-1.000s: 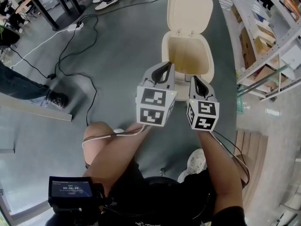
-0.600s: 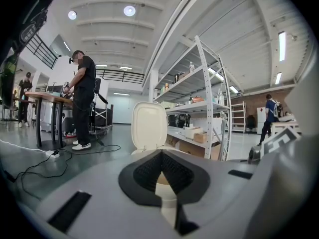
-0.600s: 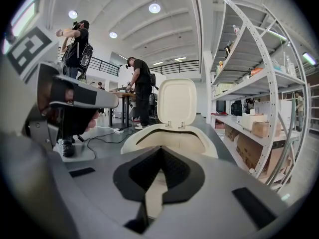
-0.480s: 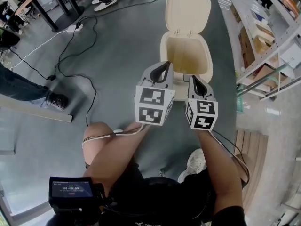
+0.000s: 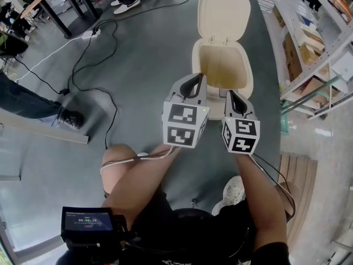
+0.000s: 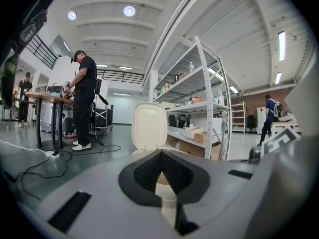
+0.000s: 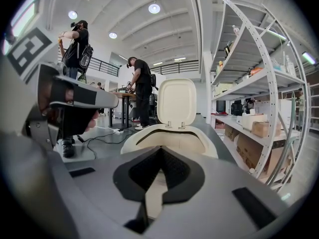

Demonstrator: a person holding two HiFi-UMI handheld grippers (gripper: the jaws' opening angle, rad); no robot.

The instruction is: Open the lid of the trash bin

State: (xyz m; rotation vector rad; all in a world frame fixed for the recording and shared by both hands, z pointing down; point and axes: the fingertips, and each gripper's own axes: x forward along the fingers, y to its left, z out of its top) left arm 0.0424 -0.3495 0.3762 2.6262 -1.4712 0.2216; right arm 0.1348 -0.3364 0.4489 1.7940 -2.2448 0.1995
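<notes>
You hold the left gripper (image 5: 193,77) and right gripper (image 5: 228,94), both closed on nothing, just short of the bin (image 5: 249,81) on the floor (image 5: 143,48), whose lid (image 5: 223,12) stands upright and open; the job looks done, leaving only a clear withdrawal

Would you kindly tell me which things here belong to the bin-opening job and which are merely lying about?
Job: bin; its raised lid; left gripper and right gripper, both shut and empty.

Lying about: floor cables; power strip; shelves.
</notes>
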